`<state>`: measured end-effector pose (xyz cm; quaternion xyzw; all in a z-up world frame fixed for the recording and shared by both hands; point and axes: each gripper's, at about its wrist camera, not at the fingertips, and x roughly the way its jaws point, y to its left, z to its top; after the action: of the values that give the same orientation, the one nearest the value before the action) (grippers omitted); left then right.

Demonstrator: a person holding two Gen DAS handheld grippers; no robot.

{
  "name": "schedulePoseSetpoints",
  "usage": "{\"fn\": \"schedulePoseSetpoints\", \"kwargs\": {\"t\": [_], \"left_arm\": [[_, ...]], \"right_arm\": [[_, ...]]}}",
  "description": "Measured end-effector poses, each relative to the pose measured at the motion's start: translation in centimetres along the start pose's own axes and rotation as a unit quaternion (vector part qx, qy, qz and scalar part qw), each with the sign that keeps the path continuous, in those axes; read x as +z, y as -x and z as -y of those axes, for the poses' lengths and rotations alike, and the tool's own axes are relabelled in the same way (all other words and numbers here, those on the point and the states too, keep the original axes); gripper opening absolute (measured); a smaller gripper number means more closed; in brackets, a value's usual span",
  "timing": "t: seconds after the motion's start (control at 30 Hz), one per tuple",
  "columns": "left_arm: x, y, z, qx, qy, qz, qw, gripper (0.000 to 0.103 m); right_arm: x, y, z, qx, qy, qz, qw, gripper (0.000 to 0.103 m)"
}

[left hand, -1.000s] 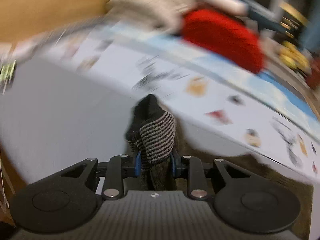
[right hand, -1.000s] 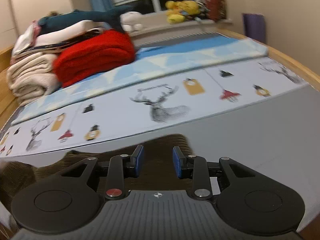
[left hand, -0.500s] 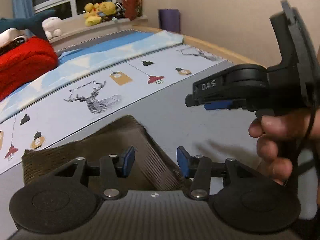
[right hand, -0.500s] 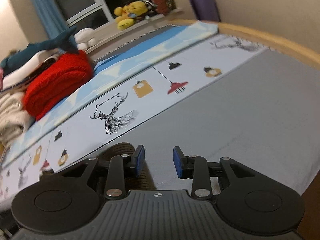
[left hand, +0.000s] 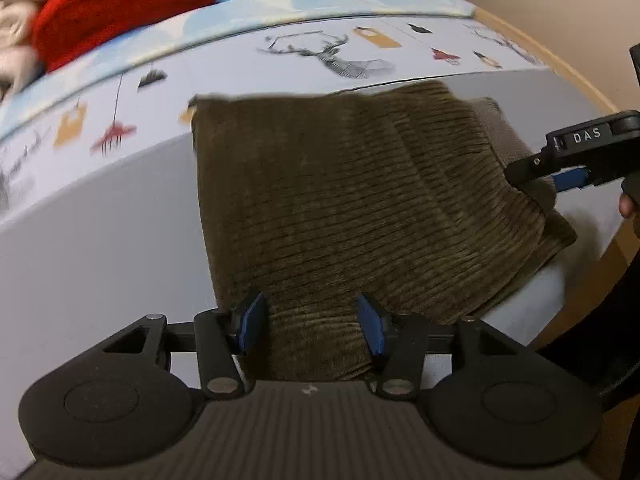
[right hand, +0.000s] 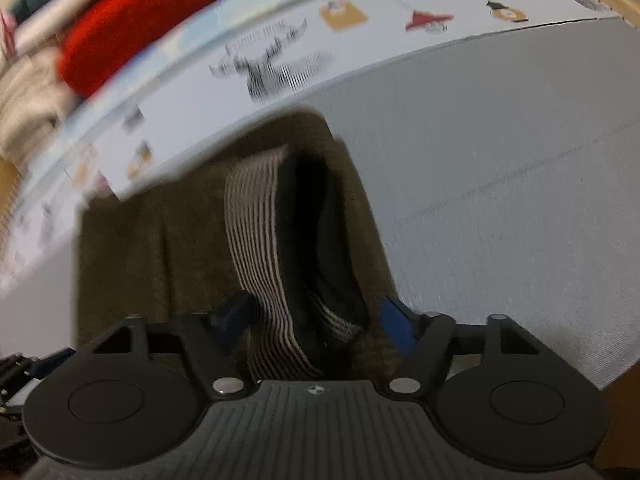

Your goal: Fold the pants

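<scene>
Olive-brown corduroy pants (left hand: pixel 352 200) lie folded flat on the grey sheet (left hand: pixel 100 220). My left gripper (left hand: pixel 311 328) hangs low over their near edge. Its jaws are opening, and the fabric runs under the gap with neither pad pressing it. At the pants' right end is my right gripper (left hand: pixel 536 176), with a person's hand (left hand: pixel 626 204) behind it. In the right wrist view the right gripper (right hand: pixel 314 320) straddles the gaping striped waistband (right hand: pixel 260 248). Its jaws are opening wide, and the blue pads (right hand: pixel 396 328) stand clear of the cloth.
A red knit (left hand: pixel 120 4) and folded cream clothes (left hand: pixel 12 40) are stacked at the far left of the bed. A printed sheet with deer (left hand: pixel 340 60) runs behind the pants. The wooden bed frame (left hand: pixel 560 72) curves along the right.
The left gripper let go of the striped waistband, swung across and sank to the pants' near edge. The right gripper dropped over the waistband and its jaws spread wide. The pants now lie folded.
</scene>
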<state>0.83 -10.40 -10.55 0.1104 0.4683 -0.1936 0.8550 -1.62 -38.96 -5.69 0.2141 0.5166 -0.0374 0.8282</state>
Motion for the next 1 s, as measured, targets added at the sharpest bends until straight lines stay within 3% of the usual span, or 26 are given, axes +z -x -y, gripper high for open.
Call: {"fn": "schedulePoseSetpoints", "kwargs": {"t": [0.13, 0.23, 0.3, 0.4, 0.53, 0.67, 0.73, 0.8, 0.87, 0.93, 1.0], "left_arm": [[0.1, 0.1, 0.6, 0.010, -0.003, 0.009, 0.9999, 0.058], [-0.3, 0.3, 0.5, 0.003, -0.004, 0.011, 0.9999, 0.058], [-0.4, 0.5, 0.5, 0.000, -0.001, 0.011, 0.9999, 0.058], [0.0, -0.1, 0.5, -0.004, 0.002, 0.010, 0.9999, 0.058], [0.2, 0.2, 0.4, -0.011, 0.008, 0.017, 0.9998, 0.058], [0.7, 1.5, 0.5, -0.032, 0.013, 0.042, 0.9985, 0.058], [0.9, 2.1, 0.5, -0.048, 0.017, 0.052, 0.9973, 0.058], [0.9, 2.0, 0.7, -0.054, 0.006, 0.048, 0.9974, 0.058], [0.6, 0.8, 1.2, -0.045, -0.015, 0.021, 0.9986, 0.058], [0.3, 0.1, 1.6, -0.039, -0.038, 0.010, 0.9985, 0.058], [0.5, 0.3, 1.7, -0.039, -0.044, 0.010, 0.9982, 0.058]], "right_arm": [[-0.2, -0.3, -1.3, -0.010, 0.019, 0.008, 1.000, 0.073], [-0.3, -0.1, -2.0, -0.012, 0.030, 0.021, 0.999, 0.058], [-0.7, 0.6, -2.6, -0.013, 0.051, 0.041, 0.998, 0.039], [-1.2, 1.7, -3.1, -0.014, 0.076, 0.070, 0.995, 0.027], [-1.2, 4.6, -2.9, 0.016, 0.074, 0.131, 0.989, 0.020], [-1.7, 8.5, -2.8, 0.053, 0.088, 0.201, 0.974, 0.018], [-2.0, 9.8, -2.3, 0.048, 0.090, 0.221, 0.970, 0.018], [-1.7, 9.0, -1.1, 0.025, 0.066, 0.192, 0.979, 0.018], [-1.0, 5.8, 0.4, -0.005, 0.026, 0.109, 0.994, 0.018], [-1.1, 2.7, 1.3, -0.039, 0.013, 0.042, 0.998, 0.023], [-0.8, 3.1, 0.4, -0.042, 0.041, 0.056, 0.997, 0.026]]}}
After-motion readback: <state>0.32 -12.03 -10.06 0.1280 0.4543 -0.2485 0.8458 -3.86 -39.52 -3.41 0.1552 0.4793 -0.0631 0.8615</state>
